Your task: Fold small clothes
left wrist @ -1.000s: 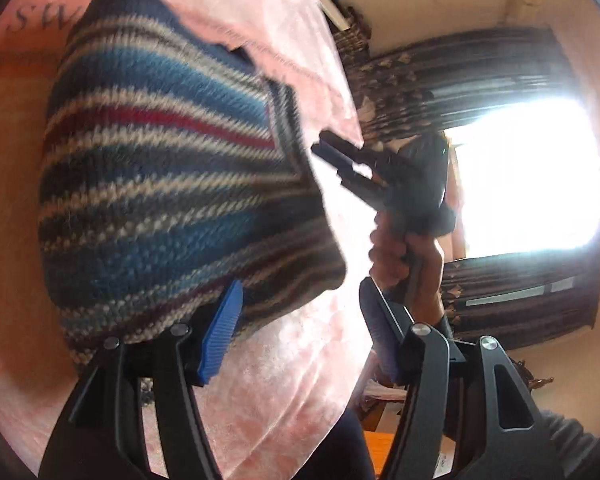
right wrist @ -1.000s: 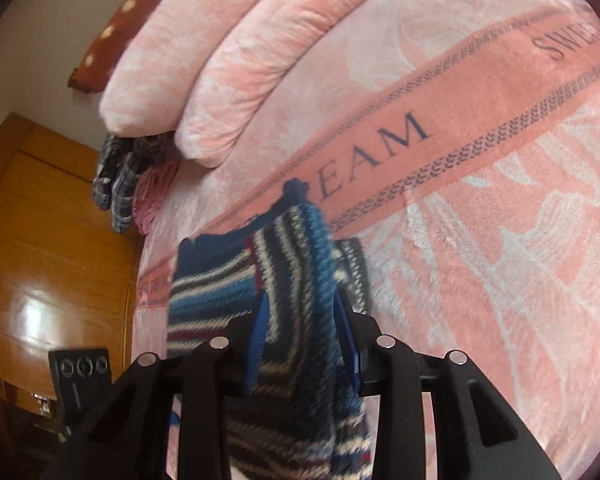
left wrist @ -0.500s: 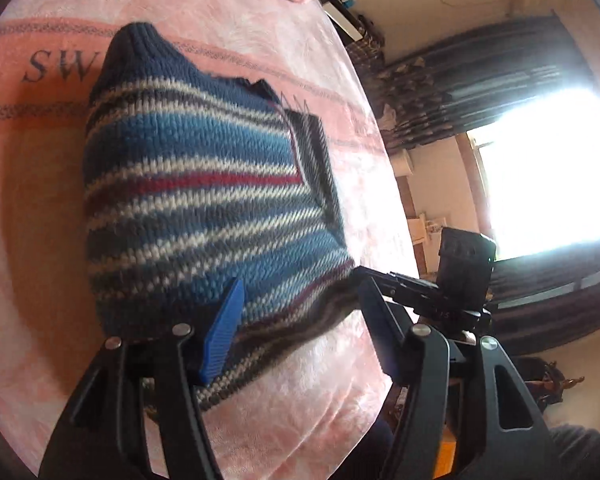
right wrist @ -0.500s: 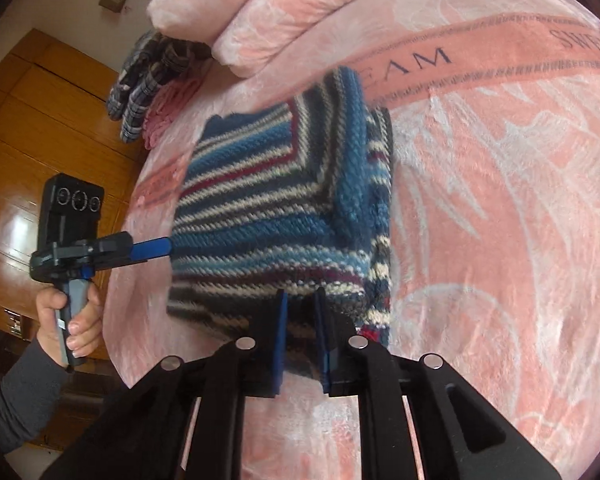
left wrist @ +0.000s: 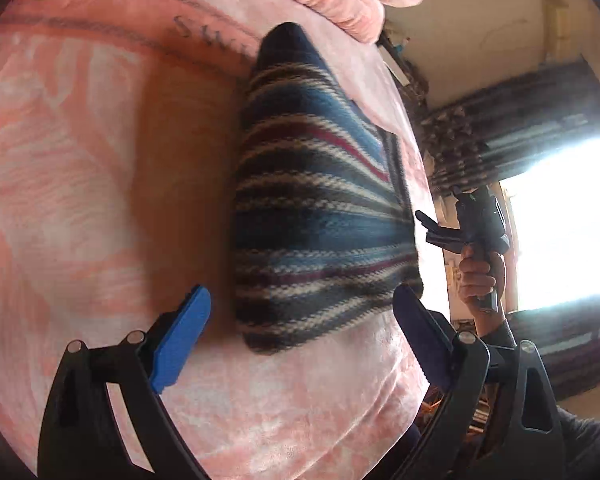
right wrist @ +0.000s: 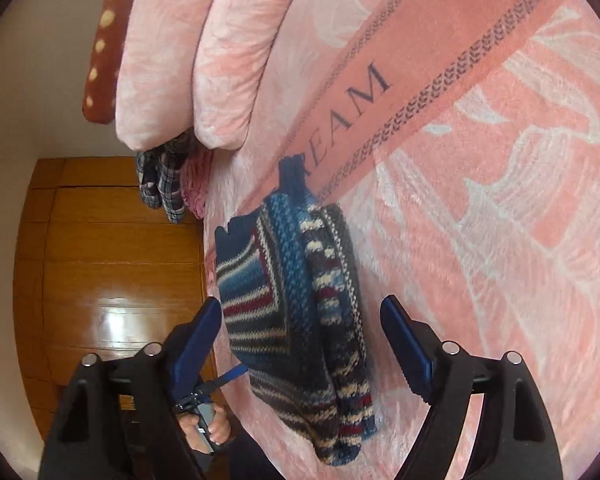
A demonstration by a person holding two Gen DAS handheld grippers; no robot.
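Bed: pink blanket, pillows at its head.
Sweater: my folded striped sweater lies flat on it.
Left gripper: spread wide, empty, just short of the sweater.
Right gripper: spread wide, empty.

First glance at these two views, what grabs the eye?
The folded striped knit sweater, blue, white and dark red, lying on the pink blanket near the bed's edge. Both claws frame it with blue pads wide apart: the left claw and the right claw, neither touching it. Behind, pink pillows stack at the headboard end.
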